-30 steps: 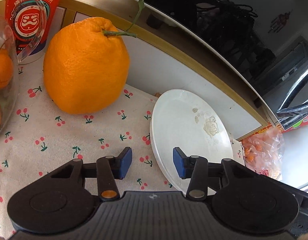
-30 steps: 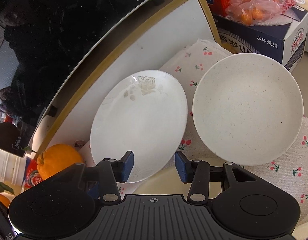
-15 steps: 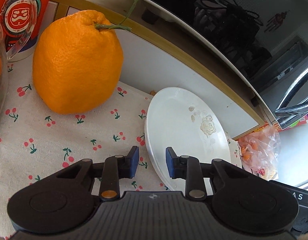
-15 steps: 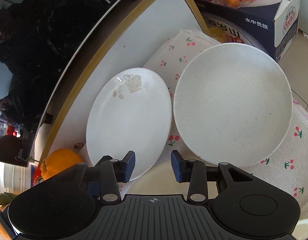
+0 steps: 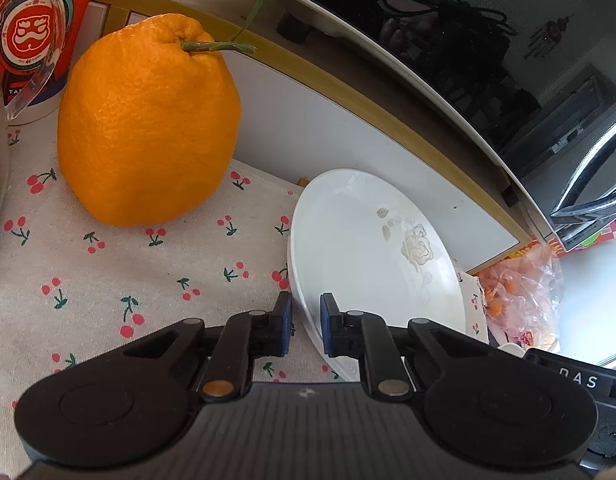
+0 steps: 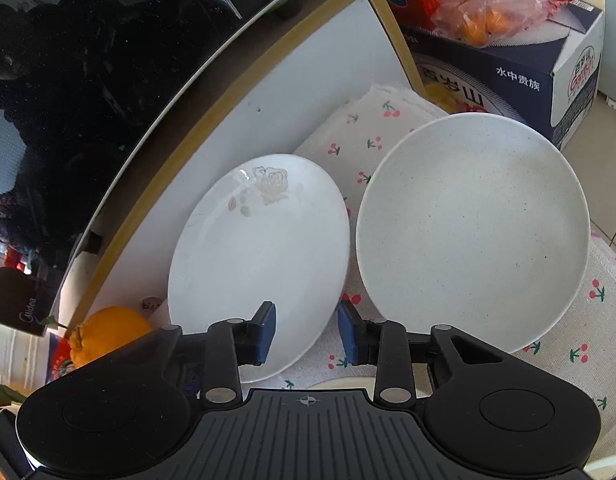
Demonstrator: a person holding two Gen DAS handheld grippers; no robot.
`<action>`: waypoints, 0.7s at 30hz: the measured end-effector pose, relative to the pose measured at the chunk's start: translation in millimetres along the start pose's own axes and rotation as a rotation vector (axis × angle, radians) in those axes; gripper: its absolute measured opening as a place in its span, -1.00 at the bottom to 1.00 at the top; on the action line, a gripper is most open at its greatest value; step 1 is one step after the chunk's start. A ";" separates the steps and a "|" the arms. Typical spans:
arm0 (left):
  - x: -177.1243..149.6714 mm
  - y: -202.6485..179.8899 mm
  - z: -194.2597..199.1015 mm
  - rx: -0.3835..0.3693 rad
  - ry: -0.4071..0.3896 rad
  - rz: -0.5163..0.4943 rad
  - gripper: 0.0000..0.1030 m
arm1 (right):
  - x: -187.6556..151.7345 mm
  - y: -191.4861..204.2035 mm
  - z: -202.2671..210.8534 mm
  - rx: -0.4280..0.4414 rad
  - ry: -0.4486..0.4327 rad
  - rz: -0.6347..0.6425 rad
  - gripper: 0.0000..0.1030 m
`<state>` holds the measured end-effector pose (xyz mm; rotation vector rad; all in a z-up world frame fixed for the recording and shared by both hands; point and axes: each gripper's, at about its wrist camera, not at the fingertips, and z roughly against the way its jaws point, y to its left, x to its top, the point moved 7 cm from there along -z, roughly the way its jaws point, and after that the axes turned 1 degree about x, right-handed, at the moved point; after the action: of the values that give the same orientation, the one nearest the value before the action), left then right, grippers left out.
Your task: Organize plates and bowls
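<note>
Plates side by side on cherry-print cloth [image 6: 387, 136] below dark microwave [image 6: 108, 60]: speckled plate [image 6: 473, 224] right, rose-print plate [image 6: 260, 256] left, flat for stacking. Left gripper [image 5: 306, 322] narrowed astride rose-print rim, grip unconfirmed. Right gripper [image 6: 306, 332] spread, empty, hovering at rose-print plate's near edge beside speckled one.

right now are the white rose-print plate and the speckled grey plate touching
Apart. The right wrist view shows a strip of cherry tablecloth between the white rose-print plate and the speckled grey plate.
</note>
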<state>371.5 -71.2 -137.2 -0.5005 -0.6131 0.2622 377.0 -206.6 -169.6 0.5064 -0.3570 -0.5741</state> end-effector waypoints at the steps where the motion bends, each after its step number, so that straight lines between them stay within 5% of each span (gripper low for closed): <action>1: 0.0 -0.5 0.4 0.002 -0.001 -0.003 -0.76 | -0.9 -0.1 -1.2 -0.007 -0.005 0.004 -0.50; 7: -0.6 -6.0 -0.7 0.014 -0.005 -0.029 -0.76 | 0.8 -2.9 -2.5 -0.014 -0.030 0.033 -0.75; 21: -2.4 -5.9 30.2 0.030 -0.022 -0.032 -0.75 | -9.1 6.9 21.6 0.039 -0.011 0.078 -0.74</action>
<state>351.9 -66.0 -114.1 -0.4589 -0.6369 0.2462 363.0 -203.9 -149.7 0.5247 -0.3976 -0.4953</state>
